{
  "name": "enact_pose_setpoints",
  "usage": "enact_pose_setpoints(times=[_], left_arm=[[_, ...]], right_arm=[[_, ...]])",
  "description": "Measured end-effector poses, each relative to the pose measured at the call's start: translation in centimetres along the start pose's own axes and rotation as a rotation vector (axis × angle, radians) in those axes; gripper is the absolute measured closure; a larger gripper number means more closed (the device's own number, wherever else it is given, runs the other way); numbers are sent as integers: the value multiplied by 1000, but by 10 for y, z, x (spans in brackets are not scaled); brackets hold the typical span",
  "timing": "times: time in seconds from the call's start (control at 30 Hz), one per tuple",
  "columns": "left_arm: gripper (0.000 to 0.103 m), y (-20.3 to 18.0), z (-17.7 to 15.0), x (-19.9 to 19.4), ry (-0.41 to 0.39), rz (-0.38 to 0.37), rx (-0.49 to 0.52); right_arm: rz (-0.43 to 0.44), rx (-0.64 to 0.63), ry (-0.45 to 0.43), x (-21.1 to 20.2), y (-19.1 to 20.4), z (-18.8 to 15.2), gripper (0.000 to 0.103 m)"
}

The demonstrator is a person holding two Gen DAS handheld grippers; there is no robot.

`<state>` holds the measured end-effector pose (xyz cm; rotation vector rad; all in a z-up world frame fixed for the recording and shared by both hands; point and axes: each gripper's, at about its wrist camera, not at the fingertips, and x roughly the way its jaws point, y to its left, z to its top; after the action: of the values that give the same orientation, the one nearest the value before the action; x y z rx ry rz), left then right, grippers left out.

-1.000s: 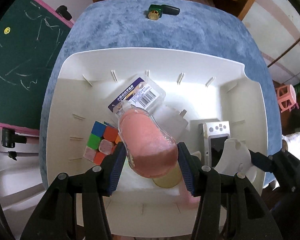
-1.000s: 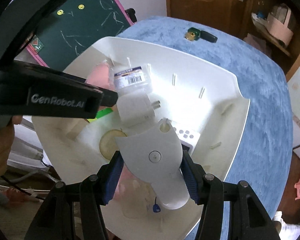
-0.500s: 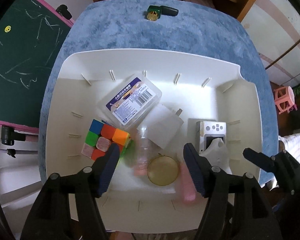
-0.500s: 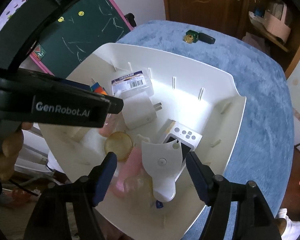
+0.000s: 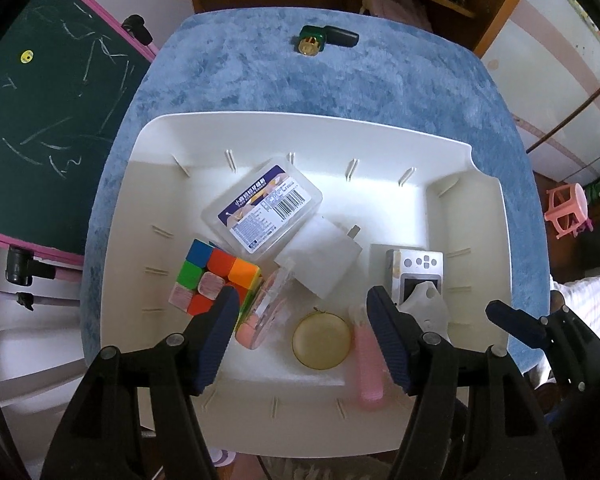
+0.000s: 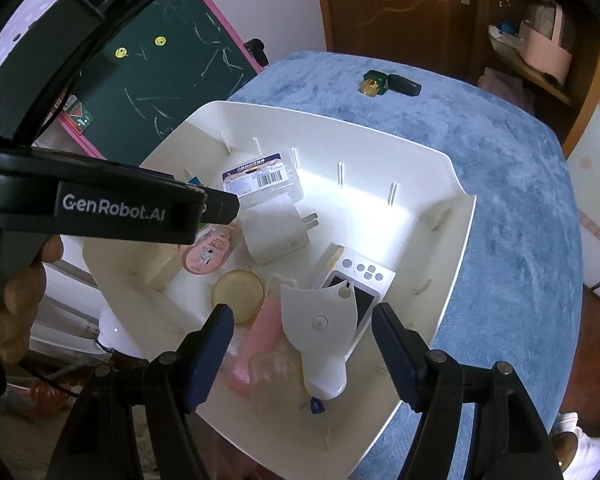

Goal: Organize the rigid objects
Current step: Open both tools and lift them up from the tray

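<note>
- Both tools have just been opening and let go: the pink bottle (image 5: 266, 312) now lies under the left gripper (image 5: 302, 334), jaws apart, empty.
- Right gripper (image 6: 302, 350) gapes over the white scraper (image 6: 320, 332) in the tray (image 5: 380, 136).

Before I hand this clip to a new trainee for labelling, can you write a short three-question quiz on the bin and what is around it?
1. True or false: the left gripper is clamped on the pink bottle.
2. Which item lies outside the white bin? A. puzzle cube B. green and black gadget C. white charger
3. Fill in: the labelled clear box leans partly on the ____.

Key
1. False: its jaws stand apart with nothing gripped, the bottle lying in the bin.
2. B, on the blue cloth.
3. Charger.
</note>
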<state>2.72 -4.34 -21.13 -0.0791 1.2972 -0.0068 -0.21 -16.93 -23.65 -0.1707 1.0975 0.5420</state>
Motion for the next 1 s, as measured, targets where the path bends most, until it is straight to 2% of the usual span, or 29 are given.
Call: enact_pose_setpoints(times=[0.4,0.7,1.0], left_arm=[[33,-2,15,-25,-61,-42,-2],[33,-6,51,-58,-159,-73,28],[33,-6,99,-77,-240,-39,81]], right_arm=[[-2,21,-50,-18,-8,11,31],[-5,83,-137,-46,-31,47,31],[-53,110,-193,-57,-58,94,31]])
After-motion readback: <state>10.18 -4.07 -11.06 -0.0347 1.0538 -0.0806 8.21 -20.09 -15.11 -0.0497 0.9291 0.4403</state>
